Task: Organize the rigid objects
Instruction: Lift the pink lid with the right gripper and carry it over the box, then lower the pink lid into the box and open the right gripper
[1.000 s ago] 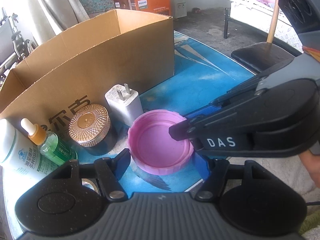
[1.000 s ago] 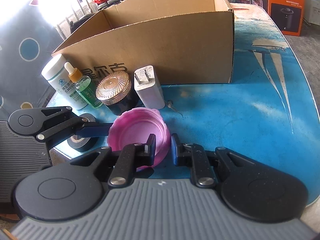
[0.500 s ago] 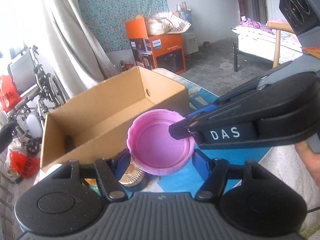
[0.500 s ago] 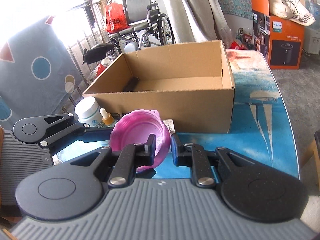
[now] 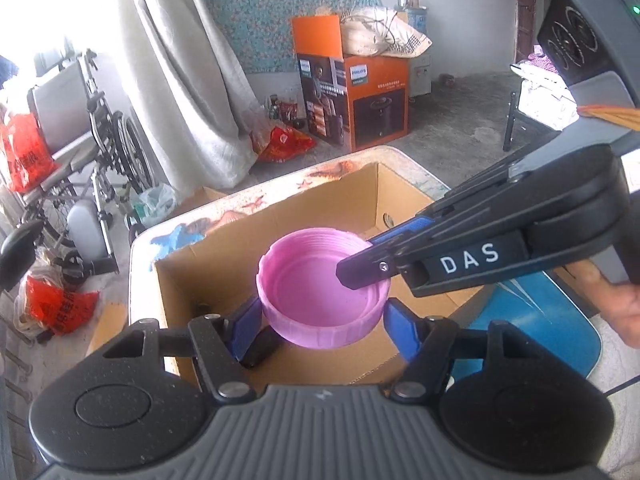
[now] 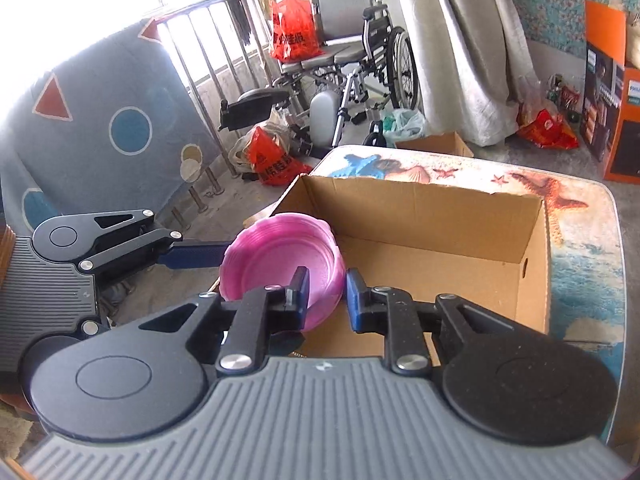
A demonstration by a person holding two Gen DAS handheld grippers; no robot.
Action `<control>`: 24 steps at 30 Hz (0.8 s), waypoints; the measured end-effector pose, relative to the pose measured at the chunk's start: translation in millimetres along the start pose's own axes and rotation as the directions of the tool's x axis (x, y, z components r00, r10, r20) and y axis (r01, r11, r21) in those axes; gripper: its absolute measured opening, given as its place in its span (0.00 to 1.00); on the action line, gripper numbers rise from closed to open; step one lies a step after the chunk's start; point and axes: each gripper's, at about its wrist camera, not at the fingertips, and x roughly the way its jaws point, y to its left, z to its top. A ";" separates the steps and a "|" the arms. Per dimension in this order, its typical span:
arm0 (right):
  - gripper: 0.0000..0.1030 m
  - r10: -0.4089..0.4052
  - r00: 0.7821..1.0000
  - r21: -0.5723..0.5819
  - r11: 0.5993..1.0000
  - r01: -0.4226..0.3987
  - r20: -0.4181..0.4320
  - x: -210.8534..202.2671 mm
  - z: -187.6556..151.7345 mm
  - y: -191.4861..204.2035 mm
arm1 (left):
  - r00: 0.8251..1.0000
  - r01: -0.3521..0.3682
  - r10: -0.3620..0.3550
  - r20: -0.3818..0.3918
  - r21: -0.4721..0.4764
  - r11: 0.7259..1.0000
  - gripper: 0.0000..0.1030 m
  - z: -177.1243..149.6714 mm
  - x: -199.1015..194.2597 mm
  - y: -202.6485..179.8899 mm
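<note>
Pink lid point(image 5: 320, 300), open side up, held in the air above the open cardboard box point(image 6: 440, 248), over the box's near-left corner. Left tool point(image 5: 324, 322) spans the lid's full width, blue pads against opposite sides of its wall, pinching it. Right tool point(image 6: 326, 292) straddles the lid's rim, one finger inside, one outside; its jaws have just been opening slightly, and a small gap shows at the outer pad, so no firm pinch there. A dark object lies on the box floor, partly hidden. Box sits on the sea-print bench point(image 6: 580, 240). Wheelchair point(image 6: 352, 60) stands beyond.
</note>
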 end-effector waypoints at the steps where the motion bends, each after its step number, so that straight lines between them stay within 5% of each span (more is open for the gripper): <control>1: 0.19 0.023 0.999 0.035 0.999 -0.022 -0.045 14.8 8.4 -9.3 | 0.999 0.013 -0.014 -0.034 -0.011 1.000 0.66 1.5 10.4 8.7; 5: 0.19 0.098 0.975 0.159 0.985 -0.066 -0.199 69.4 20.1 -41.1 | 0.982 0.064 -0.073 -0.173 -0.053 0.997 0.66 2.4 51.0 34.0; 10: 0.23 0.154 0.928 0.252 0.965 -0.068 -0.339 121.9 7.5 -58.8 | 0.935 0.134 -0.176 -0.307 -0.152 0.979 0.66 -1.5 92.6 59.6; 17: 0.24 0.206 0.881 0.304 0.950 -0.075 -0.426 160.9 -4.8 -70.2 | 0.887 0.152 -0.231 -0.399 -0.219 0.964 0.66 -13.8 122.2 77.9; 24: 0.24 0.253 0.844 0.343 0.935 -0.089 -0.473 191.0 -12.5 -72.2 | 0.869 0.133 -0.223 -0.442 -0.225 0.965 0.68 -17.9 127.6 79.2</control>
